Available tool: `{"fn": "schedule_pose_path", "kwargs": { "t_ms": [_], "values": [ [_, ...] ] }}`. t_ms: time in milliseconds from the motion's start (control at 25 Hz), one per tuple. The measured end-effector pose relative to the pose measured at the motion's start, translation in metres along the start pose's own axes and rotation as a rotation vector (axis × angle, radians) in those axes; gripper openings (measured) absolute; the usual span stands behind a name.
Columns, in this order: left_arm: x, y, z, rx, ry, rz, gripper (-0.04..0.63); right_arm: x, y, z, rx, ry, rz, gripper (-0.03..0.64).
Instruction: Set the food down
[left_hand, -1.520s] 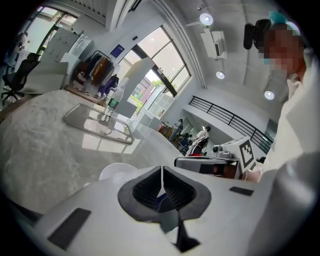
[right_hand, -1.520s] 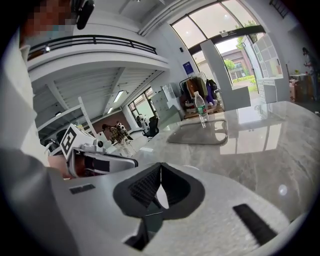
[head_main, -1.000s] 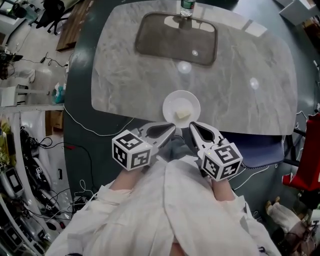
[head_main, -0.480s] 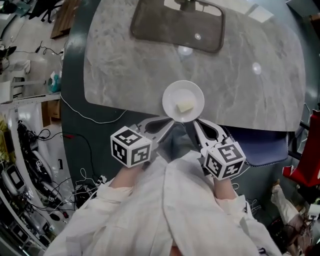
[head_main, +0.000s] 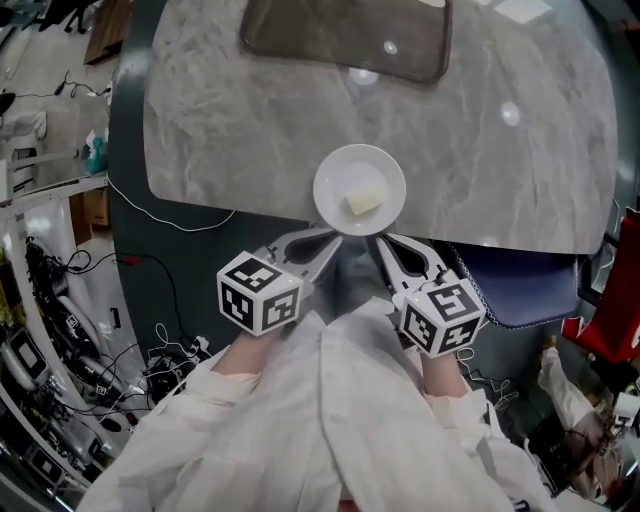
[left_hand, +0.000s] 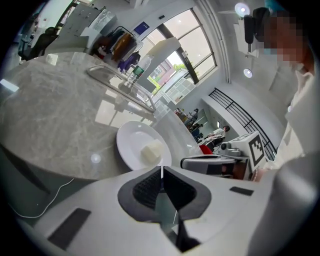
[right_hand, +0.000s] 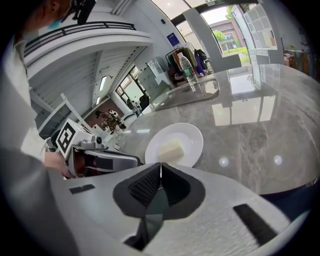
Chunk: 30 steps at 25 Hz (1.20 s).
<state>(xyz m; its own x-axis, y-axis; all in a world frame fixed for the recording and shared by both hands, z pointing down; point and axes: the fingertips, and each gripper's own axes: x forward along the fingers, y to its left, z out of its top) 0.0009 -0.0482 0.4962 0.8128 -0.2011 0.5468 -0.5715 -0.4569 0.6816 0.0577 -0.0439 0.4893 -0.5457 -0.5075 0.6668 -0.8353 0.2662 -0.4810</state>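
A small white plate carries a pale yellow block of food and sits over the near edge of the marble table. My left gripper is shut on the plate's near rim from the left. My right gripper is shut on the same rim from the right. In the left gripper view the plate and food lie just beyond the closed jaws, with a thin white rim edge pinched between them. The right gripper view shows the plate and food the same way. I cannot tell whether the plate touches the table.
A brown rectangular mat lies at the table's far side. A water bottle stands beyond it. A dark blue seat is tucked under the table's right near edge. Cables run across the floor at left.
Both grippers have sunk with the plate still held between them. The plate now lies further over the table edge. The bottle has left the top of the head view.
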Motion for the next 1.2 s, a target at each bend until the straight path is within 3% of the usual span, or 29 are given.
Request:
{"fn": "schedule_pose_path", "kwargs": {
  "t_ms": [440,760,880,960,1200],
  "values": [
    [-0.004,0.023,0.004,0.015,-0.019,0.077,0.023,0.009,-0.013,-0.007,0.011,0.002,-0.057,0.005],
    [-0.009,0.031,0.012,-0.001,-0.054,0.118,0.026,0.010,-0.019,-0.006,0.041,-0.003,-0.073,0.006],
    [-0.006,0.033,0.011,-0.039,-0.053,0.111,0.028,0.009,-0.024,-0.005,0.058,0.000,-0.084,0.015],
    [-0.005,0.033,0.010,-0.064,-0.049,0.102,0.065,0.009,-0.025,-0.005,0.070,0.001,-0.087,0.096],
    [-0.004,0.039,0.010,-0.076,-0.040,0.132,0.129,0.007,-0.037,-0.003,0.089,-0.013,-0.133,0.097]
  ]
}}
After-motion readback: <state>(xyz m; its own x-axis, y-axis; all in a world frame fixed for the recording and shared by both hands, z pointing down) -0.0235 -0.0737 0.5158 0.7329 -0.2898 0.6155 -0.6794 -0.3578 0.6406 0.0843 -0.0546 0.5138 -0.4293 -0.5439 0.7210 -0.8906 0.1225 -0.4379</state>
